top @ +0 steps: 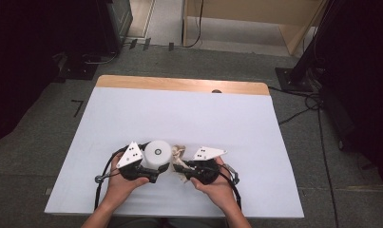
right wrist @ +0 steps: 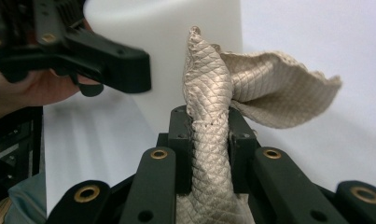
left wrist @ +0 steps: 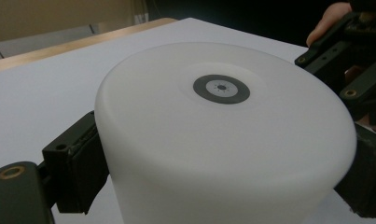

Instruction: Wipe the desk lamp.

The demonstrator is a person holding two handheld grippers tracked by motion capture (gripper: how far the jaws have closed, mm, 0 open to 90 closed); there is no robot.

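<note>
Clamping beige cloth [right wrist: 209, 140] in right tongs [right wrist: 208, 126], white cylinder [right wrist: 176, 42] just behind

The high view looked forward and down on the surface [top: 179, 114] from above; both gripper views sat close, sharing the white cylinder [left wrist: 223, 140].
</note>
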